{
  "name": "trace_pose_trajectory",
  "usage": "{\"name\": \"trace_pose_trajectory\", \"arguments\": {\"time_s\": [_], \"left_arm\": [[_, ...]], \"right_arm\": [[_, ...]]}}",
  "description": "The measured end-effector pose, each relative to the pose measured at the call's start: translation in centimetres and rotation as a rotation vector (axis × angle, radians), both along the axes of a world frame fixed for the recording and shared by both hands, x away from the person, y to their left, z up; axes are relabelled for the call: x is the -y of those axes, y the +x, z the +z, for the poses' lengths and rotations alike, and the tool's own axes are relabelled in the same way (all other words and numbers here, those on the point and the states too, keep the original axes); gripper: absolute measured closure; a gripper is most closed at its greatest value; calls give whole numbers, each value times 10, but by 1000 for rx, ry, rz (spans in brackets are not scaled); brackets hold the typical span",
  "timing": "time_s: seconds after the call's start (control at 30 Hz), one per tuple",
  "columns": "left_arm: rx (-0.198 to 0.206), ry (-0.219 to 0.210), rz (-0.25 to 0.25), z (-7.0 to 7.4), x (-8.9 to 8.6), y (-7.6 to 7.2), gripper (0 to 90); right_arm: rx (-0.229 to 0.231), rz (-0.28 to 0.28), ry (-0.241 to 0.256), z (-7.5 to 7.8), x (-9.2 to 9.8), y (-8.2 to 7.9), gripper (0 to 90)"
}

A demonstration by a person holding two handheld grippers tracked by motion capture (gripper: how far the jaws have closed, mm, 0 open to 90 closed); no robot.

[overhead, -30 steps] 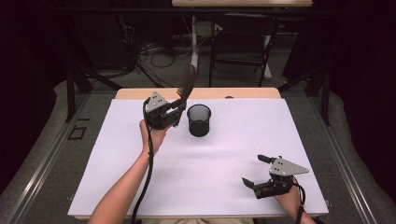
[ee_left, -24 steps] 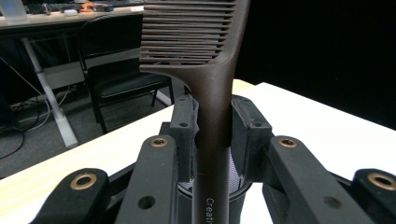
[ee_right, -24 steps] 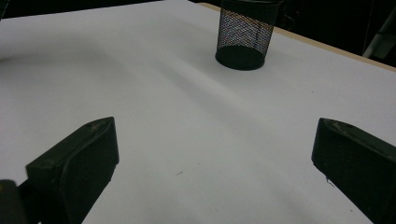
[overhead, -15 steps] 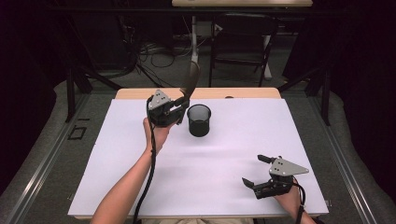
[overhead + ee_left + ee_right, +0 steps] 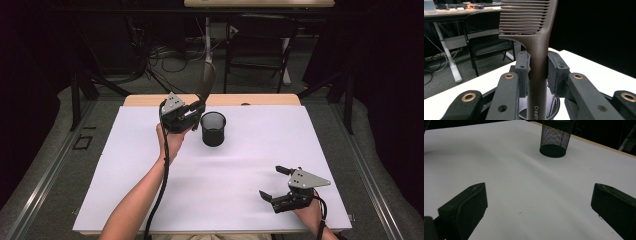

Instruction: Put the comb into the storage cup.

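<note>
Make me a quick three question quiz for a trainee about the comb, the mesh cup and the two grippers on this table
1. True or false: the left gripper is shut on the handle of the brown comb, teeth end up.
2. Where is the black mesh cup relative to the left gripper in the high view?
A. Just to its right, standing on the white table
B. At the near right corner
C. Lying on its side
3. Fill in: the right gripper rests near the table's front edge with its jaws ____.

Key
1. True.
2. A.
3. Open; it holds nothing, as the right gripper view shows bare table between its jaws.
</note>
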State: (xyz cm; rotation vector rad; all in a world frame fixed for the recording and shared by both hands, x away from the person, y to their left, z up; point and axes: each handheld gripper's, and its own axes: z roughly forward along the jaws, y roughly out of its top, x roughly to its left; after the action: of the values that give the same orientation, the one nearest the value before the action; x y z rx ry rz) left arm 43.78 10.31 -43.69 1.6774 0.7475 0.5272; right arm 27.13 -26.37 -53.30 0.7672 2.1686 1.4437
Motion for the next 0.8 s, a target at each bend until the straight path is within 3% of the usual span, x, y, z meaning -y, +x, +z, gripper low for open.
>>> {"name": "trace_pose_trajectory", "arguments": {"time_s": [0.8], "left_arm": [[18, -28, -5, 5, 10, 9, 726]], "right_arm": [[0, -3, -2, 0, 1, 0, 2]]}}
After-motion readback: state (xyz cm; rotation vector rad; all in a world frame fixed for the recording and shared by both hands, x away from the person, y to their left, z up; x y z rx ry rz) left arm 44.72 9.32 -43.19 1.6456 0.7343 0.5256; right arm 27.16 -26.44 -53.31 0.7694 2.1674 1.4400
